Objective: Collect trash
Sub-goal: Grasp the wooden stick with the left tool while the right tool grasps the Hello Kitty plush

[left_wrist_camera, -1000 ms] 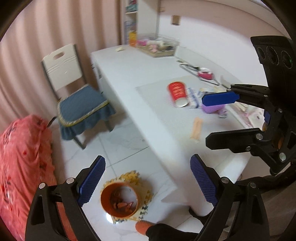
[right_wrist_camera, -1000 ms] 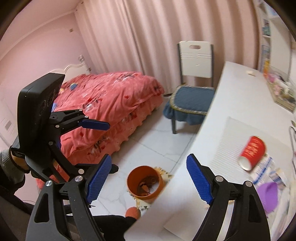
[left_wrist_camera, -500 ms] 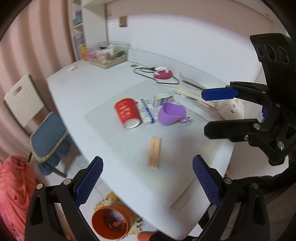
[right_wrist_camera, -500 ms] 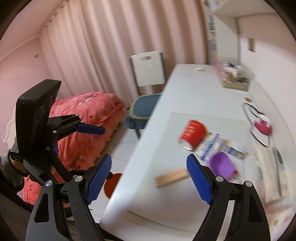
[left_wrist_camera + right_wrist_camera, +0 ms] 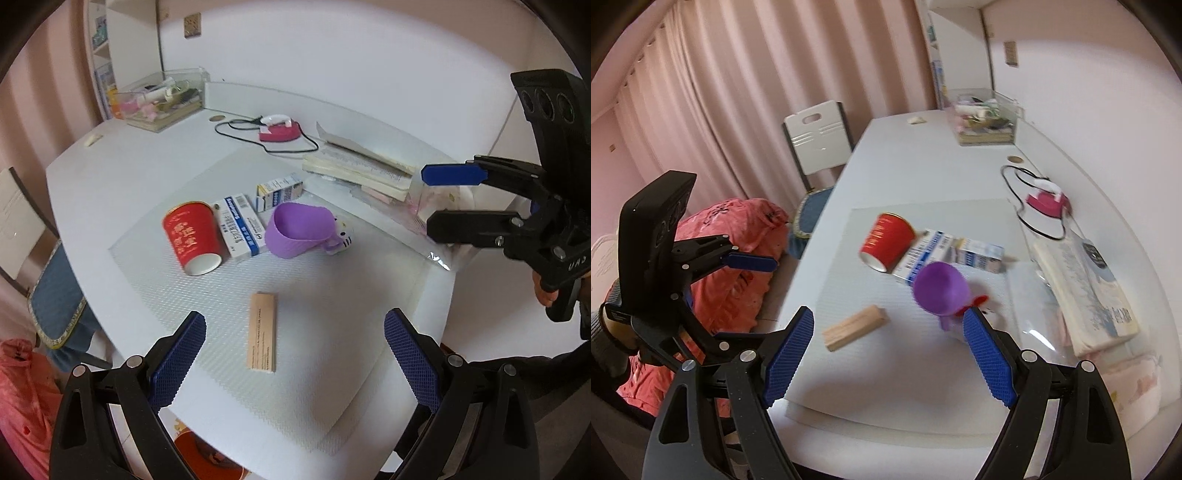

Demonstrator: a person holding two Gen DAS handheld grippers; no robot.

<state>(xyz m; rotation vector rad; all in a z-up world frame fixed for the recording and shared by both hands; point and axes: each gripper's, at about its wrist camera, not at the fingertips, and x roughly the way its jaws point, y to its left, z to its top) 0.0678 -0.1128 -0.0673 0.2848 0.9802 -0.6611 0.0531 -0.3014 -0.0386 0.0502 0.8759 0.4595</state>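
On the white table's grey mat (image 5: 332, 387) lie a red paper cup on its side (image 5: 192, 238), a blue-and-white box (image 5: 242, 225), a smaller box (image 5: 279, 192), a purple cup (image 5: 297, 230) and a tan flat box (image 5: 262, 334). My left gripper (image 5: 293, 360) is open and empty, just short of the tan box. My right gripper (image 5: 888, 356) is open and empty above the mat; the tan box (image 5: 855, 326) and purple cup (image 5: 940, 288) lie just beyond its fingertips. An orange bin (image 5: 207, 456) stands on the floor below the table edge.
Books (image 5: 360, 170) and a plastic bag lie at the right of the table. A pink device with a black cord (image 5: 279, 129) and a clear organizer (image 5: 162, 99) sit at the back. A chair (image 5: 816, 147) and a red-covered bed (image 5: 738, 236) stand to the left.
Both grippers have swung from over the floor and orange bin up to face the table top. The trash on the mat now lies close ahead. Both stay open.
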